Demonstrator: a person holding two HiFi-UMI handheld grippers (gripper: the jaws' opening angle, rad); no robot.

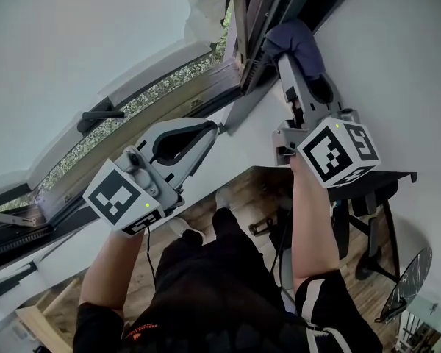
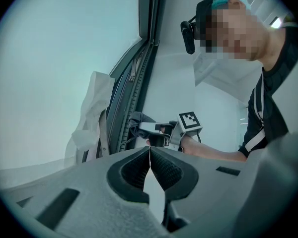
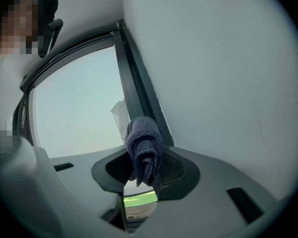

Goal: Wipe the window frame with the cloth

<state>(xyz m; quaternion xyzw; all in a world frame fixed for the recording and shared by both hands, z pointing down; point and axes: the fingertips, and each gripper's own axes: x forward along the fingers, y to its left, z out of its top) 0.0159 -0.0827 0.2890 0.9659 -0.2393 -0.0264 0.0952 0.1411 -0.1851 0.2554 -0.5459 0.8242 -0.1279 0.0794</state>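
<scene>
- While the right gripper points up along the window frame, its fingers pinch a folded dark blue cloth, which stands between them and rises past their tips.
- Just beyond those fingertips, the top of the cloth lies at the dark frame, beside the white wall (the head view shows it bunched against the frame's edge).
- The left gripper has its fingers pressed together, with nothing between them.
- Ahead of those closed tips and well apart from them, the right gripper and its cloth show beside the frame.
- Farther past the fingers, a crumpled white sheet hangs by the glass.
</scene>
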